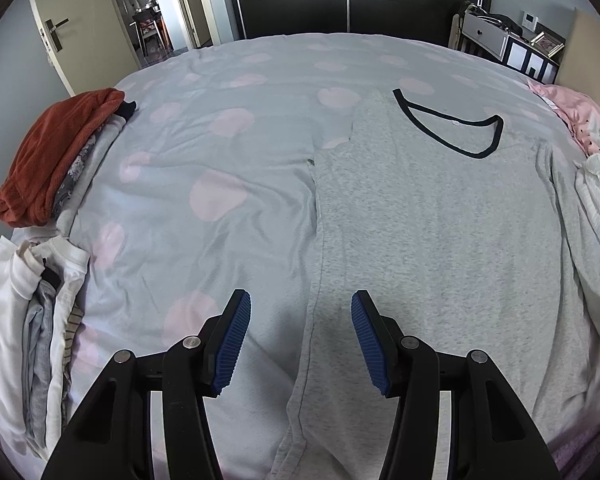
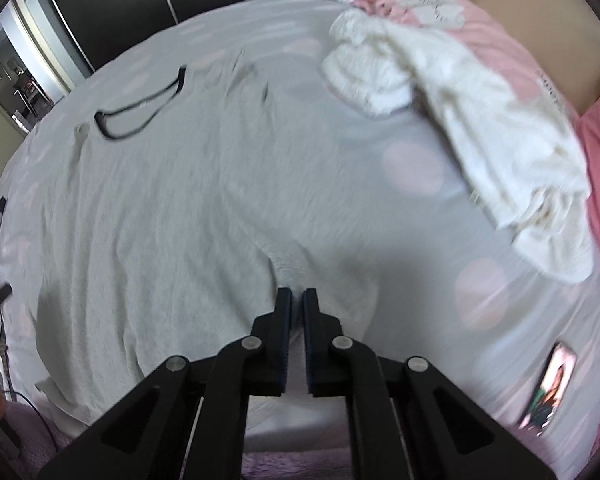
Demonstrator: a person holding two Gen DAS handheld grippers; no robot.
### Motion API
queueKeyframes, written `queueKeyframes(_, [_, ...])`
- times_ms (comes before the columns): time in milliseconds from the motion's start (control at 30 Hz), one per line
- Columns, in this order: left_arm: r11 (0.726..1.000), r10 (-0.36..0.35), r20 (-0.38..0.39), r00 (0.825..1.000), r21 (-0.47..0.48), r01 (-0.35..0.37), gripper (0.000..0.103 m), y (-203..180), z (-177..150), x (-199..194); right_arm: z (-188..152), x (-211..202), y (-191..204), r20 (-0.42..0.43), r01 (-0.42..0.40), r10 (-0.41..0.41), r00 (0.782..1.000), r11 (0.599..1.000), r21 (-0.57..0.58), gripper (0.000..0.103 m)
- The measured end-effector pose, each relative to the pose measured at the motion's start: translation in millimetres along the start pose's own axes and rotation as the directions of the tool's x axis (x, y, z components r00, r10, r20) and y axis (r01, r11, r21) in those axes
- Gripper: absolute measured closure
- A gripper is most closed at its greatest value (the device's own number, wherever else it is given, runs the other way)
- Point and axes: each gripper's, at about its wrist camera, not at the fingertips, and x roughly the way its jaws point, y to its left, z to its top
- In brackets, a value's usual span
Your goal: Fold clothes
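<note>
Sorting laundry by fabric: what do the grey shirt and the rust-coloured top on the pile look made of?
Grey shirt: likely cotton jersey, matte; heathered speckle, soft creases, dark ribbed neck trim. Rust-coloured top: probably a thicker knit or fleece, matte; faint ribbed texture, bulky folds. Neither can be confirmed by look alone.

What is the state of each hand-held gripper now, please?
Left hand-held gripper: open, holding nothing, above the grey shirt.
Right hand-held gripper: closed, pinching a fold of the grey shirt.

Both wrist views steeply over bed (image 1: 260, 80)
</note>
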Motion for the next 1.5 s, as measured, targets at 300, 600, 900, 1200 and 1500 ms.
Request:
queueKeyframes(300, [1.000, -0.013, -0.030, 0.999, -0.006, 0.013, 0.049, -0.3, 8.4, 16.0, 108.3, -61.9, -40.2, 0.098, 0.118, -0.115, 0.988, 0.993, -0.019, 0.097])
queueKeyframes(600, [0.998, 0.004, -0.082, 0.997, -0.055, -0.009, 0.049, 9.5, 28.5, 48.2, 229.5, -79.6, -126.5, 0.153, 0.350, -0.356, 0.922, 0.934, 0.068, 0.097])
queueKeyframes(900, [0.999, 0.006, -0.098, 0.995, -0.049, -0.011, 0.049, 4.9, 40.6, 62.5, 272.3, 17.3, -222.3, -0.012, 0.376, -0.382, 0.924, 0.903, 0.207, 0.097])
queueKeyframes(1200, [0.996, 0.019, -0.090, 0.996, -0.083, -0.027, 0.049, 16.5, 47.3, 65.5, 247.5, 21.0, -221.5, 0.041, 0.487, -0.507, 0.861, 0.845, 0.222, 0.069])
queueKeyframes(1500, [0.982, -0.085, -0.191, 0.978, -0.184, 0.050, 0.049, 39.4, 26.2, 65.8, 168.2, -26.6, -109.2, 0.215, 0.218, -0.247, 0.945, 0.965, 0.147, 0.069])
